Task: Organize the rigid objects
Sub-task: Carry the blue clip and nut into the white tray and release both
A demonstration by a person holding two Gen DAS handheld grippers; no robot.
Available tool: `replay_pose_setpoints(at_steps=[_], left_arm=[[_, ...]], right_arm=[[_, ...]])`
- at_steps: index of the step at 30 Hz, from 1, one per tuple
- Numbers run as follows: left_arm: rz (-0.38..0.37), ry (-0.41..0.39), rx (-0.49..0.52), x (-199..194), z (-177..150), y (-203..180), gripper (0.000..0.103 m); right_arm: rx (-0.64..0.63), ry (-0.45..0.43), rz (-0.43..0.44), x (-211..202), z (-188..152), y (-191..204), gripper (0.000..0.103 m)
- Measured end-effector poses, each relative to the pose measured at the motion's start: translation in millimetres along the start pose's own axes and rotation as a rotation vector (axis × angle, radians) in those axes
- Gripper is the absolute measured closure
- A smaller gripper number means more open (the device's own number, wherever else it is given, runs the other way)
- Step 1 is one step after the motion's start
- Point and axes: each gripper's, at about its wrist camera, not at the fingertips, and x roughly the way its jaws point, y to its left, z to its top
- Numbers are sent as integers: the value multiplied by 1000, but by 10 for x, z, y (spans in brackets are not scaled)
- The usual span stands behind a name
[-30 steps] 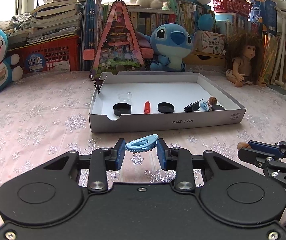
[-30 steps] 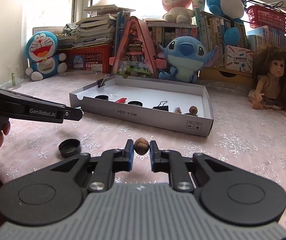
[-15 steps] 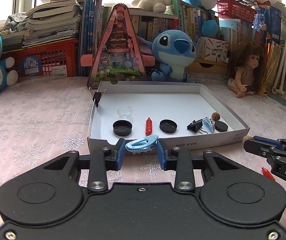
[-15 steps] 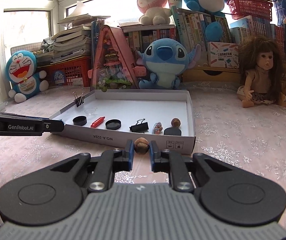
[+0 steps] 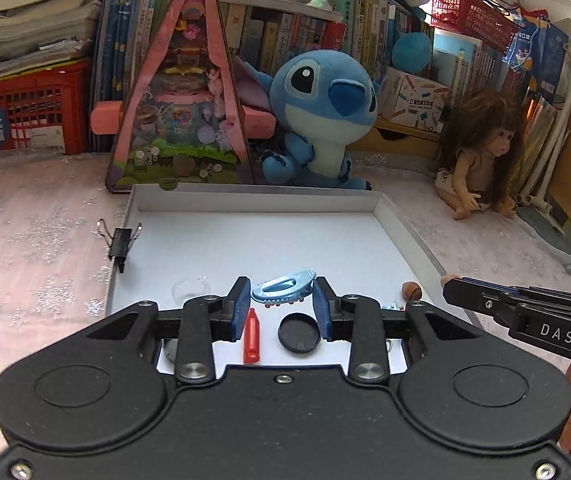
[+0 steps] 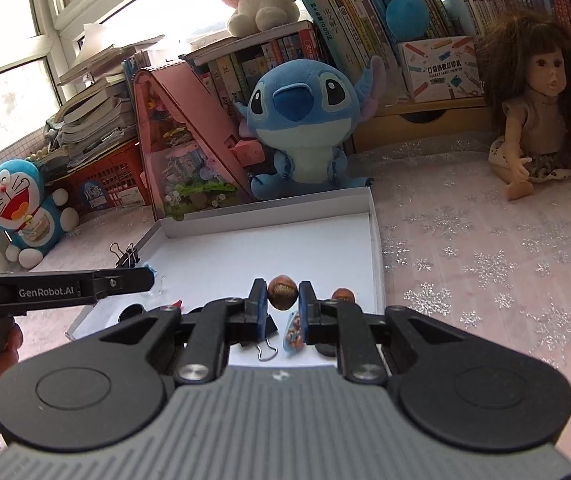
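Now blue clip [image 5: 283, 289] between left gripper [image 5: 281, 307] pads, over tray [image 5: 401, 220]

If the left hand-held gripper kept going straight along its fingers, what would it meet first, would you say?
Probably the bare white floor of the box, beyond the blue clip that the left hand-held gripper holds; depth is uncertain.

Light blue hair clip [image 5: 283, 289] w/ pale teeth, brown nut [image 6: 282, 291], white box [image 5: 389, 208], red bottle-shaped piece [image 5: 251, 336], black round cap [image 5: 299, 333], black binder clip [image 5: 119, 242], pink tablecloth [image 6: 485, 264] w/ silver snowflake pattern, blue plush [image 5: 321, 120]
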Motion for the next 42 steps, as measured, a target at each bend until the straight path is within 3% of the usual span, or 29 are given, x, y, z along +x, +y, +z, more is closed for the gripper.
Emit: replay_pose_setpoints(at_steps=[7,15,23,28,31,34,37,42], left_arm=[[24,47,-19,517,118,18,71],[90,83,0,803,78,96,71],[101,64,14,831,77,101,71],[105,55,21,830,65,91,71],[110,52,12,798,69,90,64],[109,38,21,721,63,75,58],[108,19,34,608,43,49,51],[114,-22,72,329,-70,-1,41]], right_arm=[[90,81,32,390,183,-162,83],[67,153,32,704,215,-139,83],[53,170,5,861,178,-142,83],[-55,152,-39,876,122,-43,82],[-108,137,-56,856,82,13,76],[-151,113,-68,773,58,68,58],[-170,98,-65,666,32,97,57],[-227,60,-60,414,-87,180,43]])
